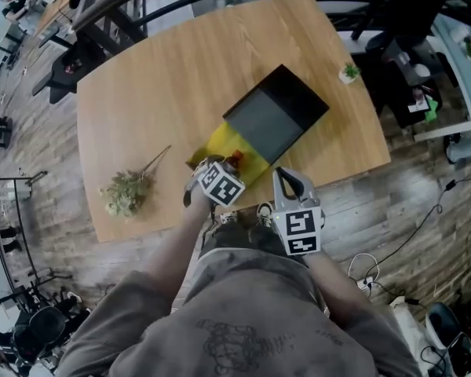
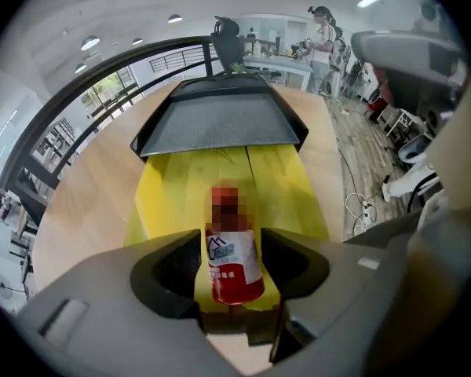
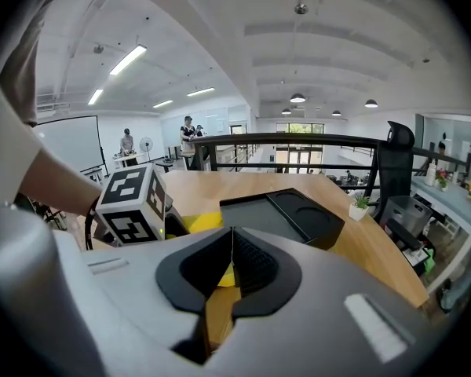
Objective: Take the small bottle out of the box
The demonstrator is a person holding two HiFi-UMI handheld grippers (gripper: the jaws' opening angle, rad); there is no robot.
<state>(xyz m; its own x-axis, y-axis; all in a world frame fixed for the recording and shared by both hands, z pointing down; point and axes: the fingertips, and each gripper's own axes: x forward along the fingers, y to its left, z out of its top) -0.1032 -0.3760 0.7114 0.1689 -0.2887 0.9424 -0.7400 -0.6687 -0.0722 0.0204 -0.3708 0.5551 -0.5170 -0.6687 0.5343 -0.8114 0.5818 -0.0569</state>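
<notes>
Now, at the left of the desk [image 1: 157, 77] lies a bunch of dried flowers [image 1: 124, 193], well away from the job. Next comes the left hand-held gripper [image 2: 232, 246], pinching the small bottle [image 2: 234, 265] by its red label, over the near end of the yellow box [image 2: 161, 210]. I think the grab is done, and the next move calls for a gentle lift up and out. A black tray [image 2: 220, 124] covers the box's far end, not in the way. The right hand-held gripper [image 3: 232, 246] is pressed together, holding nothing. A little potted plant [image 1: 349, 72] stands far right.
</notes>
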